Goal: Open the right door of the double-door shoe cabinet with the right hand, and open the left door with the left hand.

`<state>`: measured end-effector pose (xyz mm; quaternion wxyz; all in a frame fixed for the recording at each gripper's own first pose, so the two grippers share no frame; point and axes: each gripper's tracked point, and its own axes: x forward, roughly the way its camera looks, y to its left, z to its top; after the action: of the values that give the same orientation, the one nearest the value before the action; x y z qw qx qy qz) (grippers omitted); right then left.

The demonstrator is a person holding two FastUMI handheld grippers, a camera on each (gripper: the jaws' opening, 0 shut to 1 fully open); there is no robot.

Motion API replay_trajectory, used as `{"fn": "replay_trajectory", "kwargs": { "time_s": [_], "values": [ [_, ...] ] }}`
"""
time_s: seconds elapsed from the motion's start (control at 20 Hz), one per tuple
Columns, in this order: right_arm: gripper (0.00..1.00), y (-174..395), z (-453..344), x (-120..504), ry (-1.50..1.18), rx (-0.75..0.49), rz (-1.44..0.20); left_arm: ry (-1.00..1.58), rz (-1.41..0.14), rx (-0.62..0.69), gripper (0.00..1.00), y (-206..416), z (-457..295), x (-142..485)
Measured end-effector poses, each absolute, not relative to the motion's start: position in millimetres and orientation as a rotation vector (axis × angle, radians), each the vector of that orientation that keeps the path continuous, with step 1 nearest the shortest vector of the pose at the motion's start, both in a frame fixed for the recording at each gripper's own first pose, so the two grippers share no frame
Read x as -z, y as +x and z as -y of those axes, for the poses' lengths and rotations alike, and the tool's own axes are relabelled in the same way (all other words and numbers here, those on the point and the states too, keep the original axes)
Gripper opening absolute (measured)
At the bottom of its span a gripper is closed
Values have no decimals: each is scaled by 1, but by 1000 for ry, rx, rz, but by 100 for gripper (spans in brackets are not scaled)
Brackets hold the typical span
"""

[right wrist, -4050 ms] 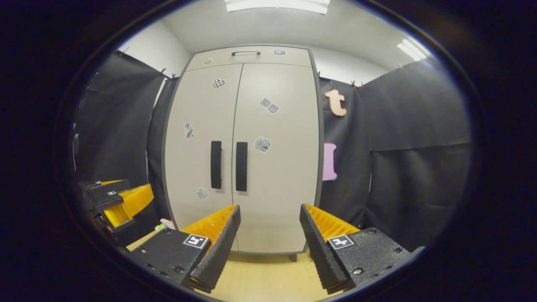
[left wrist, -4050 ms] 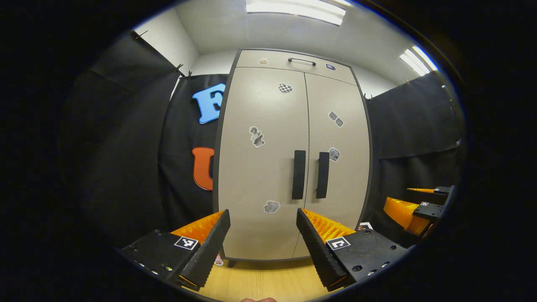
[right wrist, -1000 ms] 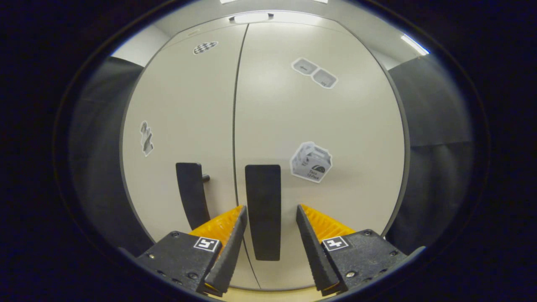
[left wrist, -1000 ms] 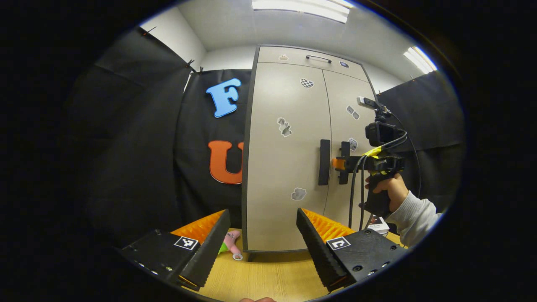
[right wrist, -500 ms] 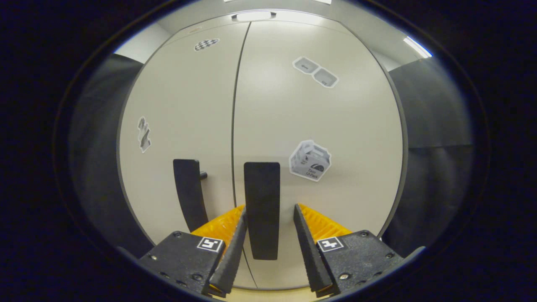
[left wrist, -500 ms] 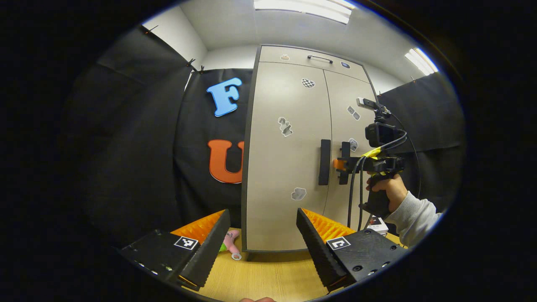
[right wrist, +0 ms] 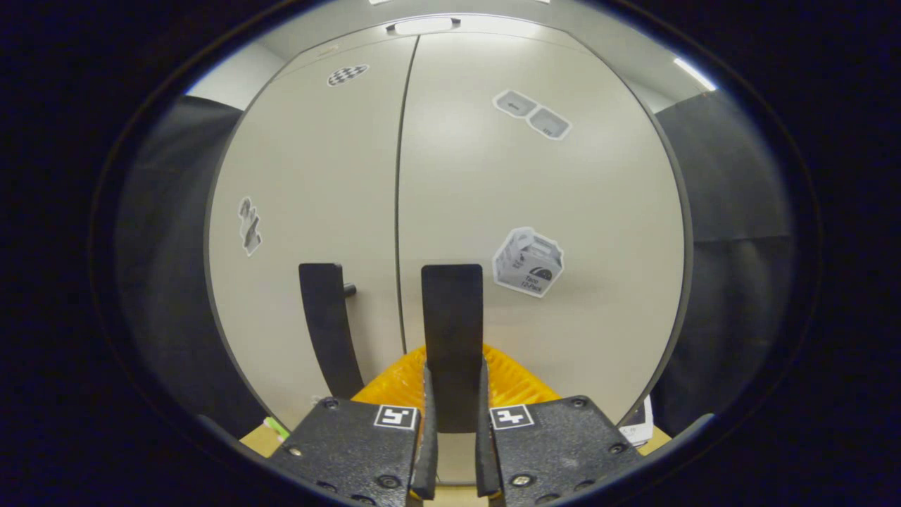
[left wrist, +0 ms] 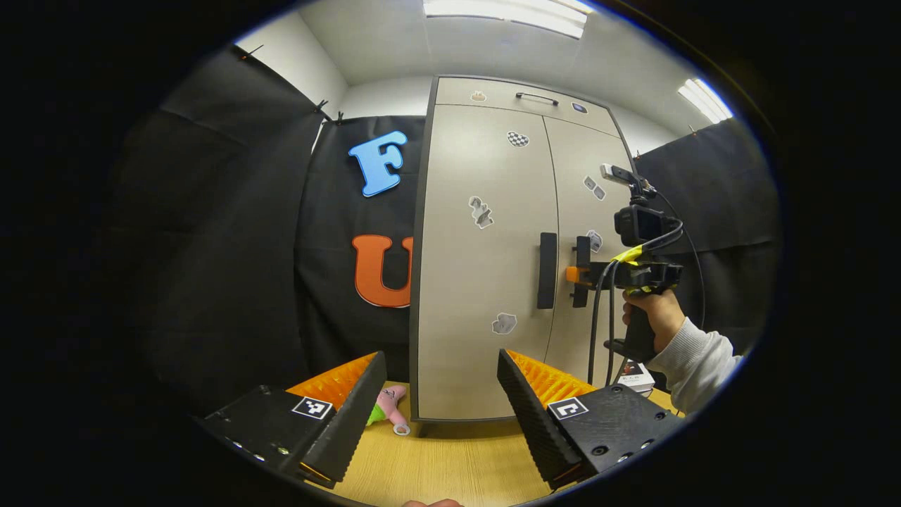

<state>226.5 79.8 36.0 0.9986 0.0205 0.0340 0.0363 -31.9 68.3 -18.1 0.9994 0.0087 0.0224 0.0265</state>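
Note:
A tall beige double-door shoe cabinet (left wrist: 486, 267) stands with both doors closed. In the right gripper view my right gripper (right wrist: 454, 384) is shut on the right door's black vertical handle (right wrist: 452, 324), its orange fingers pressing both sides. The left door's black handle (right wrist: 325, 324) is just to its left. The left gripper view has that same right gripper (left wrist: 574, 274) on the right handle (left wrist: 581, 271), held by a hand (left wrist: 651, 313) in a grey sleeve. My left gripper (left wrist: 442, 384) stands open well back from the cabinet, low, nothing between its fingers. The left handle (left wrist: 547, 270) is free.
The cabinet sits on a light wooden floor (left wrist: 436, 465). A small pink and green toy (left wrist: 387, 405) lies at the cabinet's lower left corner. A small white box (left wrist: 635, 374) lies on the floor by its right side. Black cloth walls close in on both sides.
My right gripper has closed from open around the right handle to shut on it. My left gripper has stayed open, and the doors have stayed closed.

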Motion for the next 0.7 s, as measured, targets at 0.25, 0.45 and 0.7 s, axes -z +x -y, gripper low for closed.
{"fn": "replay_trajectory", "kwargs": {
  "time_s": [0.25,0.45,0.7],
  "values": [
    [21,218,-80,-36,38,-94,-73,19,-36,-57,95,-28,-72,16],
    [17,203,-78,-36,29,-108,-74,11,-28,-64,95,-28,-75,15],
    [17,178,-68,-38,23,-126,-74,21,-29,-67,95,-18,-78,18]
  ]
}}
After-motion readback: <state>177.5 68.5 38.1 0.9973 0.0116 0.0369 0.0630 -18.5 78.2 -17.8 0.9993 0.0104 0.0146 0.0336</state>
